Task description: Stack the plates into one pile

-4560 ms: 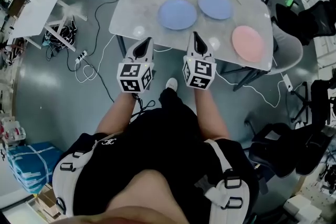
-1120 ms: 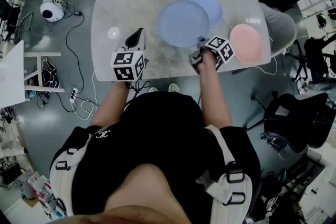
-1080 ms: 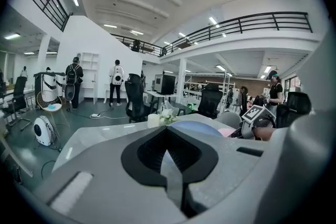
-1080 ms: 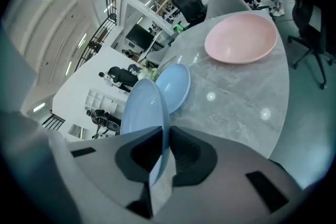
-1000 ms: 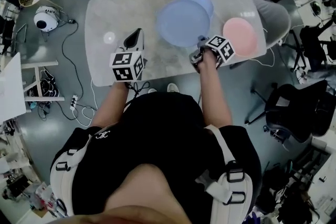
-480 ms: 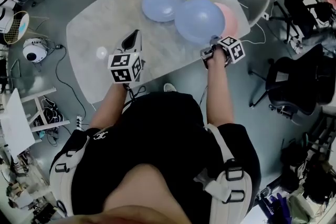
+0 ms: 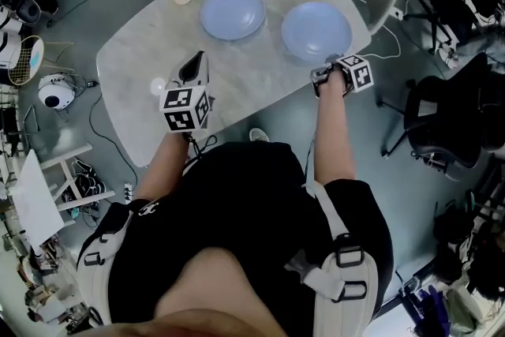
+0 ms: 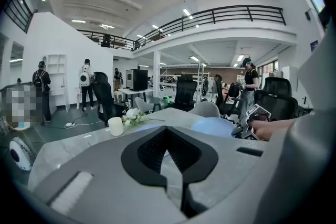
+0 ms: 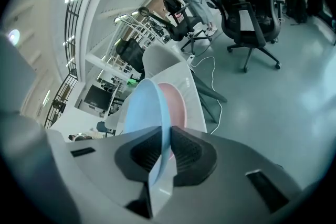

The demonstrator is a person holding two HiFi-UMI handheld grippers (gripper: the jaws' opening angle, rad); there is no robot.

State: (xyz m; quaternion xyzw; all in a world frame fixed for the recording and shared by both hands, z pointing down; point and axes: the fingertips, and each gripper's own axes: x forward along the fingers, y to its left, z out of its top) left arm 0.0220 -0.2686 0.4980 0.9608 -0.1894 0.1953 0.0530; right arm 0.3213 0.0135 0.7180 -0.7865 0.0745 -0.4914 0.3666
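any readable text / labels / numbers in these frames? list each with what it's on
No readable text anywhere.
On the cubes of the left gripper and right gripper: black-and-white square marker patterns, no letters or digits.
On the backpack strap: small white emblem, too small to read.
Plain, no print: blue plate in the right gripper, table.

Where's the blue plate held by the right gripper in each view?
Head view: blue plate, upper right, over the table's edge.
Left gripper view: right of centre.
Right gripper view: centre, edge-on.
Shared landmark: the marble table.
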